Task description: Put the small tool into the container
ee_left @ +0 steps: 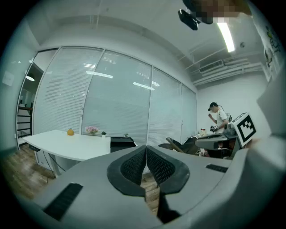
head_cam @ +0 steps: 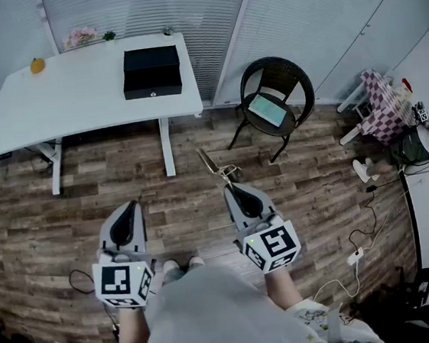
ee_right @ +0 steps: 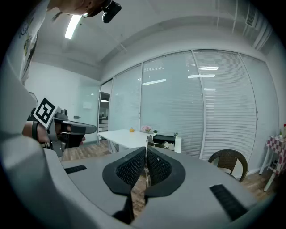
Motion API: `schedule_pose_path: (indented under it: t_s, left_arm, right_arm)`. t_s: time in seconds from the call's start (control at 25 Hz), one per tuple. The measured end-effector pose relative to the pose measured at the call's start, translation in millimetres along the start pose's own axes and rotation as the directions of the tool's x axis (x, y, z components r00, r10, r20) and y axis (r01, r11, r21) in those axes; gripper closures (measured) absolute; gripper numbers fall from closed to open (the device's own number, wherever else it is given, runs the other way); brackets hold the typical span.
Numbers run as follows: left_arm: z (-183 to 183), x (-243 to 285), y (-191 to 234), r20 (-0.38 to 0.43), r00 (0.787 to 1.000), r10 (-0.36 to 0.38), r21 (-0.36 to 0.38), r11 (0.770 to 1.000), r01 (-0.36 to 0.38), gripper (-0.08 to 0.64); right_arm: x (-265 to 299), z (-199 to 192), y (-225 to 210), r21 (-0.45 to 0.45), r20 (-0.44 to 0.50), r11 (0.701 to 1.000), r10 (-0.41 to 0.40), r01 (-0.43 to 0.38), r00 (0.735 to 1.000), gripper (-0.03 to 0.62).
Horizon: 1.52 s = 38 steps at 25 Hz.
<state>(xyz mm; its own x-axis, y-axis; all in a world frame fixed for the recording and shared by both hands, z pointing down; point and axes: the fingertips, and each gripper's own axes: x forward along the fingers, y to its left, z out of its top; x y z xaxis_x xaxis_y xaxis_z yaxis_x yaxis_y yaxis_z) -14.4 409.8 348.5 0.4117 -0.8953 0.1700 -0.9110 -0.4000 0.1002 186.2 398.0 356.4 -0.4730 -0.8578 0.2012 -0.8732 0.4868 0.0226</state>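
Note:
A small metal tool [head_cam: 215,165] with pale handles sticks out forward from my right gripper [head_cam: 230,189], which is shut on it above the wooden floor. In the right gripper view the tool [ee_right: 146,142] shows as a thin blade pinched between the pads. My left gripper [head_cam: 132,207] is held level beside it, shut with nothing in it; its pads [ee_left: 134,164] meet. The container is a black box [head_cam: 151,72] on the white table [head_cam: 75,98] ahead, well beyond both grippers. The box [ee_left: 121,142] also shows in the left gripper view, and the box [ee_right: 164,139] shows behind the tool in the right gripper view.
A dark wicker chair [head_cam: 275,98] with a tablet on its seat stands right of the table. An orange fruit [head_cam: 37,65] and flowers [head_cam: 80,36] sit at the table's far edge. Cables [head_cam: 361,242] lie on the floor at right, near a person [head_cam: 426,135] and a checkered cloth [head_cam: 382,105].

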Motion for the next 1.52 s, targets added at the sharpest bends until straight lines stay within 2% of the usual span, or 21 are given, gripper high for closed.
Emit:
schedule_pose_path:
  t_s: [0.32,1.0,1.28,1.52]
  left_arm:
    - [2,8,-8,0.009,1.000,0.002,0.012,1.000,-0.002,0.554]
    - [-9,12,-47,-0.007,1.000,0.021,0.031,0.999,-0.021,0.554]
    - [-12,37,-24,-0.012,1.000,0.025,0.030,0.999,-0.024,0.554]
    - [4,81,21,0.004,1.000,0.017,0.028,0.999,-0.018,0.554]
  right_arm:
    - [-4,-6,-14,0.042,0.016,0.999,-0.006,0.005,1.000,0.584]
    - [-26,-21,-39,0.062,0.020,0.998,0.022,-0.023,1.000,0.584]
    - [7,-23,-44,0.065,0.005,0.998,0.026,-0.026,1.000,0.584]
    - [68,-8,-53,0.062,0.011,0.998,0.017,-0.018,1.000,0.584]
